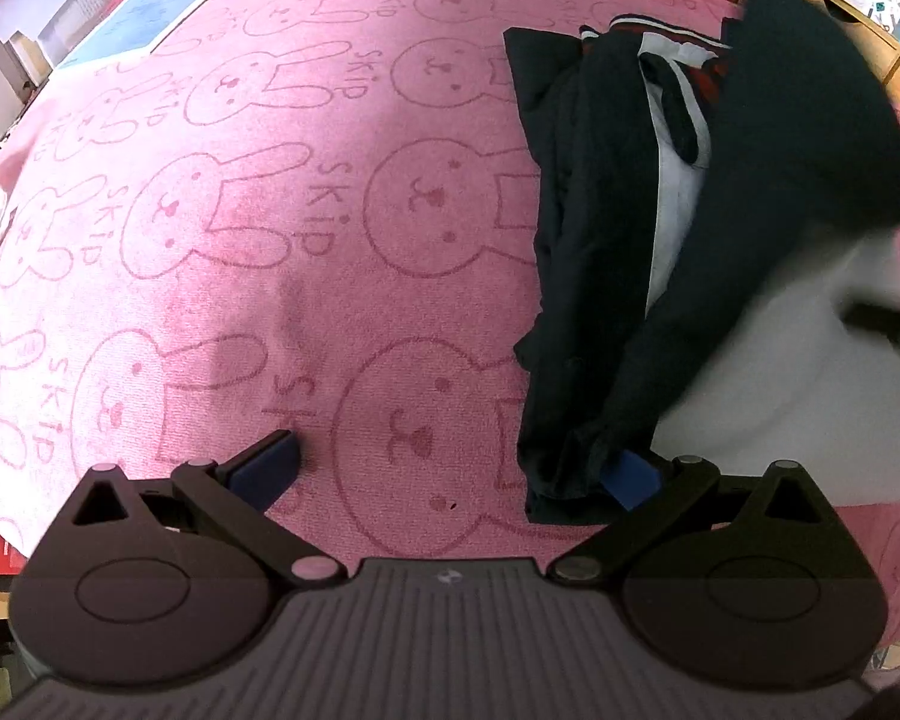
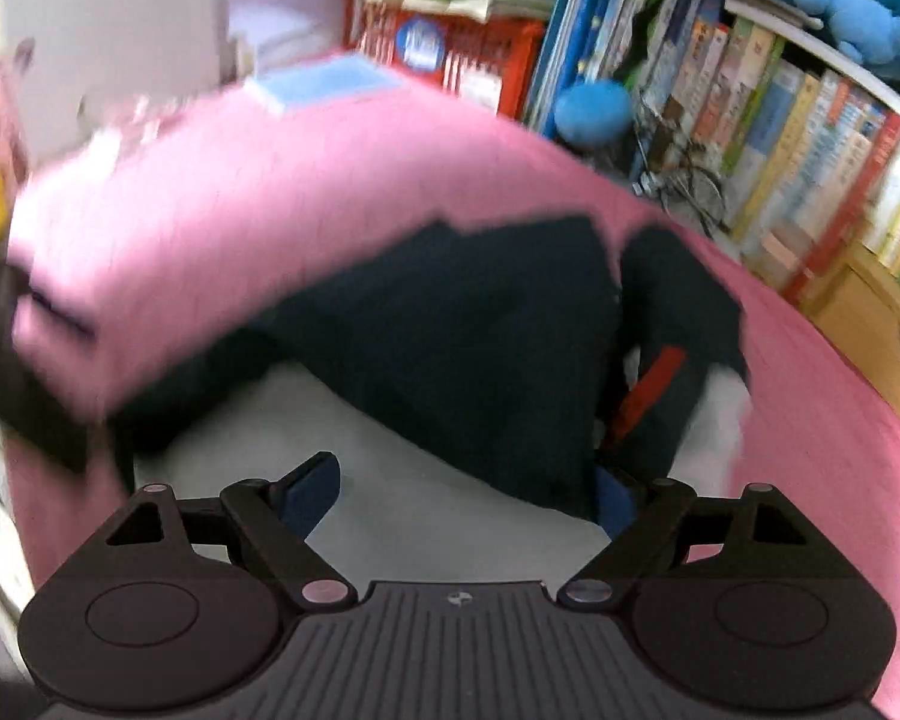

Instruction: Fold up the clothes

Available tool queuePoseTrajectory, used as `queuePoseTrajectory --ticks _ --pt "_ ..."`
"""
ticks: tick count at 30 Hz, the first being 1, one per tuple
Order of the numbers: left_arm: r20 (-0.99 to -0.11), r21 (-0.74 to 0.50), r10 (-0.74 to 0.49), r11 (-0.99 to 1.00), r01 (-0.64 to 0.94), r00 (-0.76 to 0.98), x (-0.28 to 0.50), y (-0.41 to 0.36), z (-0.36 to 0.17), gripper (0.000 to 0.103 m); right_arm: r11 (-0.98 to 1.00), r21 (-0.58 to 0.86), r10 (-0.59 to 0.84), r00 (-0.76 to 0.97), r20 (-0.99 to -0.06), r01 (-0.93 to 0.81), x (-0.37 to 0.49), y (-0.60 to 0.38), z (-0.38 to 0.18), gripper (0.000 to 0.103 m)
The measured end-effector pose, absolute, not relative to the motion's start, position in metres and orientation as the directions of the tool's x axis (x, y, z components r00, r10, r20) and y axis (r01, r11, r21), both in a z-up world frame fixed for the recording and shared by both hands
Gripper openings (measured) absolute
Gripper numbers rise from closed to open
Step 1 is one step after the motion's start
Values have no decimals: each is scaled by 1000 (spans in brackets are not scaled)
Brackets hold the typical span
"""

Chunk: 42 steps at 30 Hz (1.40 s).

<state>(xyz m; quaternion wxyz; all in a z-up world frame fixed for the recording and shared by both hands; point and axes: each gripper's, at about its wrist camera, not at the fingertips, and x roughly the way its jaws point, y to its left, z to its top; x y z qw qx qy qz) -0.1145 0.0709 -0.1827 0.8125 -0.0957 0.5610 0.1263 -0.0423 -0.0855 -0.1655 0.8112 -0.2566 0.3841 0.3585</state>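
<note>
The right wrist view is smeared by motion: the books (image 2: pixel 768 138) on the shelf are too blurred to read, and the pink blanket (image 2: pixel 258 228) shows no pattern there. The dark jacket (image 2: pixel 462 348) has soft, streaked outlines. In the left wrist view the jacket (image 1: pixel 576 276) covers the tip of one finger (image 1: pixel 630 477) of the left gripper (image 1: pixel 450 468), and a blurred dark shape (image 1: pixel 894 324) is cut off by the right edge. The blue sheet (image 1: pixel 150 6) at the blanket's far left corner is too small to read.
</note>
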Motion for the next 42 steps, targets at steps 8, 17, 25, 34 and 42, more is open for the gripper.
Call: queuePoseTrajectory --ticks 8,17,25,34,42 --pt "-937 -14 101 946 -325 334 -100 77 -185 103 738 0 427 467 -774 -675 -54 -153 -147 66" --pt "-925 -13 115 943 -333 363 -110 74 -183 103 660 -11 492 443 -749 -751 70 -5 -186 56" --pt "-917 -14 117 946 -323 381 -119 73 -181 103 665 56 575 463 -674 -745 88 -12 -161 72" --pt "-930 -18 57 980 -199 364 -128 79 -177 103 510 -83 459 352 -816 -856 -67 -136 -196 83" --pt "-936 -15 48 984 -177 349 -137 82 -173 103 559 -27 508 367 -779 -829 -85 -154 -173 82"
